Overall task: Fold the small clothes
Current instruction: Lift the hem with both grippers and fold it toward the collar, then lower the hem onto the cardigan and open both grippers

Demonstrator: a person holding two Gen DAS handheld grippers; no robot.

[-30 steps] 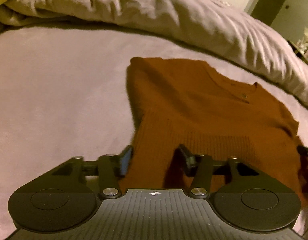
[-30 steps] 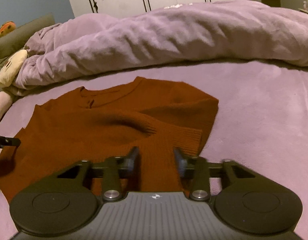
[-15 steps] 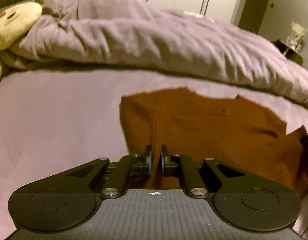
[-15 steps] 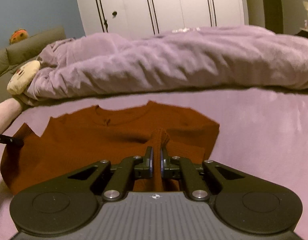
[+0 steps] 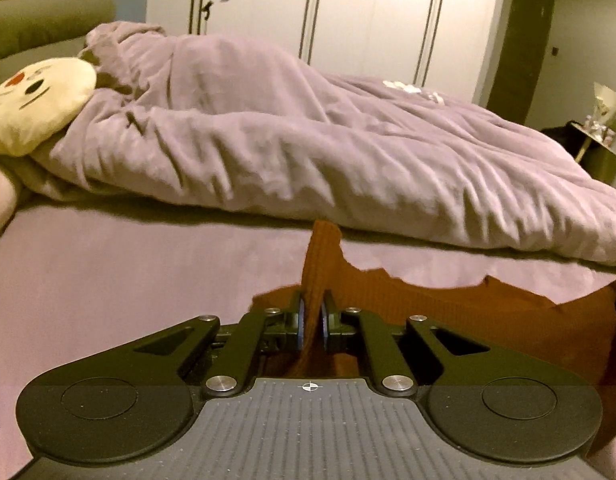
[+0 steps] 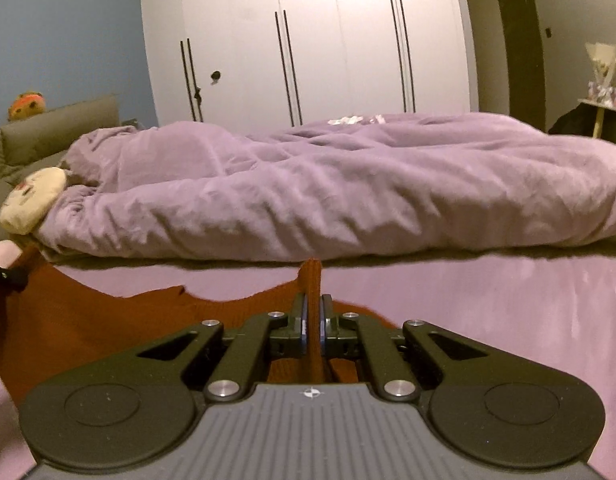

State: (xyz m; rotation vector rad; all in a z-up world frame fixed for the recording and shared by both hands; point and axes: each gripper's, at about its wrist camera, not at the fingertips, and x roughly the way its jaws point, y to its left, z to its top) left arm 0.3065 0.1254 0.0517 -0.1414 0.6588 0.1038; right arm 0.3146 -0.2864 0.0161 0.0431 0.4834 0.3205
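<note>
A rust-brown knitted sweater (image 5: 468, 320) lies on the purple bed sheet (image 5: 108, 280). My left gripper (image 5: 312, 312) is shut on the sweater's bottom hem, which stands up between the jaws as a ribbed ridge. In the right wrist view my right gripper (image 6: 313, 312) is shut on the sweater (image 6: 88, 320) at its other bottom corner, also with a ridge of fabric pinched upright. Both hold the hem lifted off the bed. The left gripper's tip (image 6: 4, 276) shows at the far left edge of the right wrist view.
A crumpled purple duvet (image 5: 308, 152) runs across the bed behind the sweater. A cream plush pillow (image 5: 36, 104) lies at the far left. White wardrobe doors (image 6: 308, 40) stand behind the bed, and a small side table (image 5: 596, 136) at the right.
Both grippers closed on the sweater's bottom hem and raised it. The views tilted up, so the sweater now sits low in frame with the duvet and wardrobe filling the top.
</note>
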